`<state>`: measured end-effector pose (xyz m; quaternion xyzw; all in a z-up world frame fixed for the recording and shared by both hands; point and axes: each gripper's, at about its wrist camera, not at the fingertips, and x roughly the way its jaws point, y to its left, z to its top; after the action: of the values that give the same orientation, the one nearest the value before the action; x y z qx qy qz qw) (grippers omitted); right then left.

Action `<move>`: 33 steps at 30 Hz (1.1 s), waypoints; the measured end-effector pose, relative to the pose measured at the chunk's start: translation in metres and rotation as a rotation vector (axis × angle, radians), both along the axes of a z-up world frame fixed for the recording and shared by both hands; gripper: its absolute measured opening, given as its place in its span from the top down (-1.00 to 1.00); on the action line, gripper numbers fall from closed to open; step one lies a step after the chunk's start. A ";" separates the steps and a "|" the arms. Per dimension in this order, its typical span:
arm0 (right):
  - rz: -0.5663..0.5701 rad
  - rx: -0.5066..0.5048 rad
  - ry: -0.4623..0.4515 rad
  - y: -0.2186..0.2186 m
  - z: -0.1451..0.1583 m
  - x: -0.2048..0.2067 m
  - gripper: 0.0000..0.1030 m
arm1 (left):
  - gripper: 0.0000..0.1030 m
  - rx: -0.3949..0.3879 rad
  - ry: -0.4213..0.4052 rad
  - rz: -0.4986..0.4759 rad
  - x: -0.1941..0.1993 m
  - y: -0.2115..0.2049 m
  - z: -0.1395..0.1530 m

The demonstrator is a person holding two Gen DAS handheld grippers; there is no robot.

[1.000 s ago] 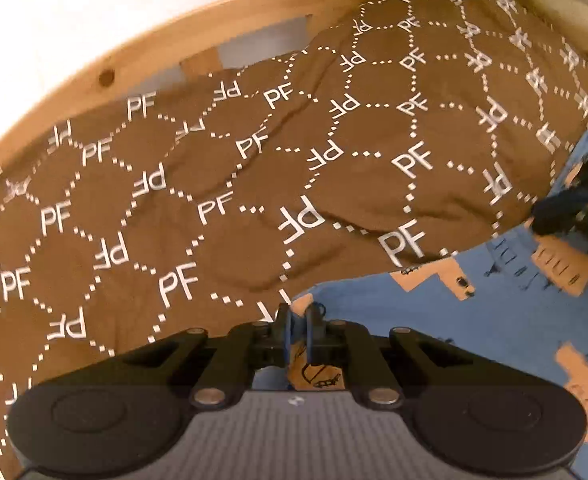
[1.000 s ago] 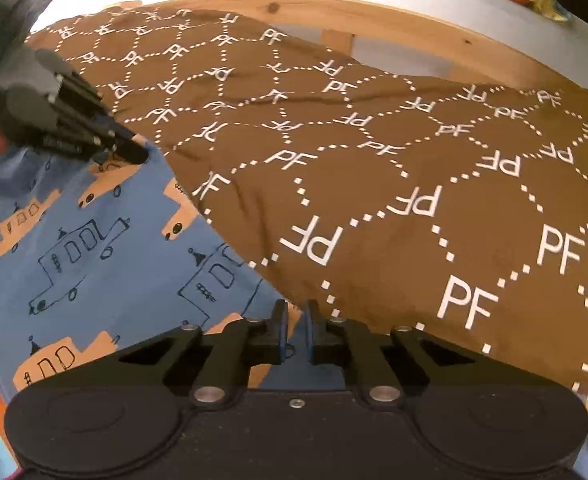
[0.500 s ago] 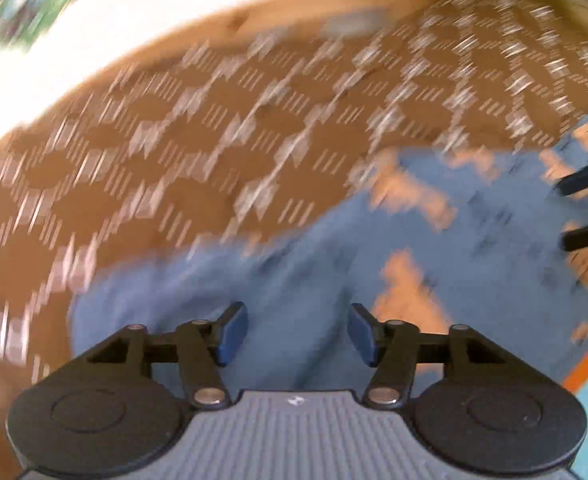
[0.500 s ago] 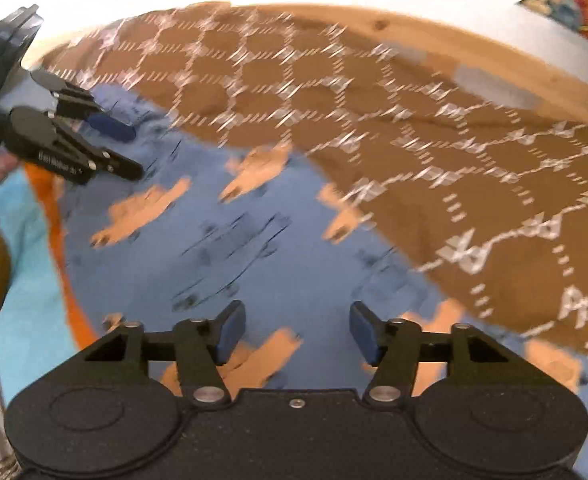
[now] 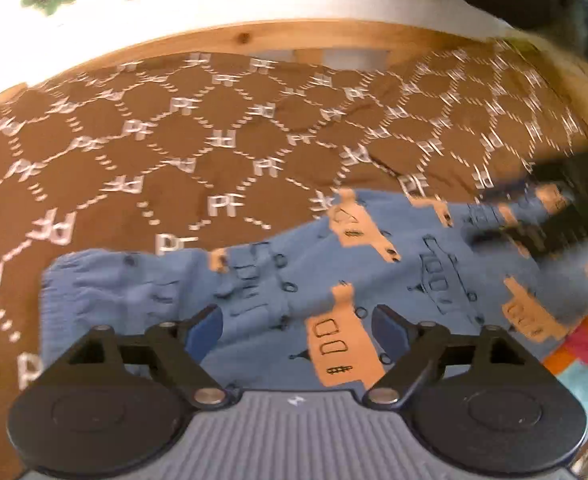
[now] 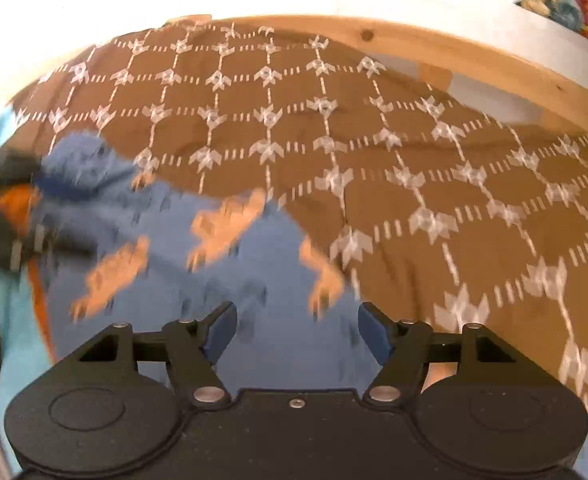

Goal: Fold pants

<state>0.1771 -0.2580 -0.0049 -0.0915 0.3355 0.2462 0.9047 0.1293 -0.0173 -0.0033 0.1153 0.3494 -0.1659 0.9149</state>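
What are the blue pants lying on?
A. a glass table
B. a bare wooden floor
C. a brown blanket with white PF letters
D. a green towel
C. The blue pants with orange boat prints lie spread over the brown blanket printed with white PF letters, and both open grippers, left and right, hover above the fabric.

The left tongs (image 5: 298, 330) stand spread wide with nothing between the pads, just above the pants (image 5: 374, 272). The right tongs (image 6: 297, 332) are likewise spread and unblocked. From 9 round to 1 o'clock the brown cover (image 5: 174, 152) lies flat and bare, open to pass over. Beyond it at 12 the wooden bed rail (image 5: 254, 36) closes the far edge. In the left view the other tool, blurred, crowds 3 o'clock.
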 end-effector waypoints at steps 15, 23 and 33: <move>-0.006 -0.059 0.062 0.068 -0.012 0.101 0.85 | -0.77 0.055 0.178 -0.261 -0.023 -0.006 -0.034; 0.032 0.064 0.003 0.061 0.005 0.060 0.18 | -0.76 -0.057 0.015 -0.224 -0.030 0.023 0.009; 0.046 -0.129 0.025 0.067 -0.037 -0.038 -0.04 | -0.51 -0.100 -0.043 0.173 0.030 0.076 0.003</move>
<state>0.1393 -0.1912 -0.0424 -0.1543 0.3598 0.2459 0.8867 0.1598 0.0591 -0.0004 0.0423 0.3298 -0.1009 0.9377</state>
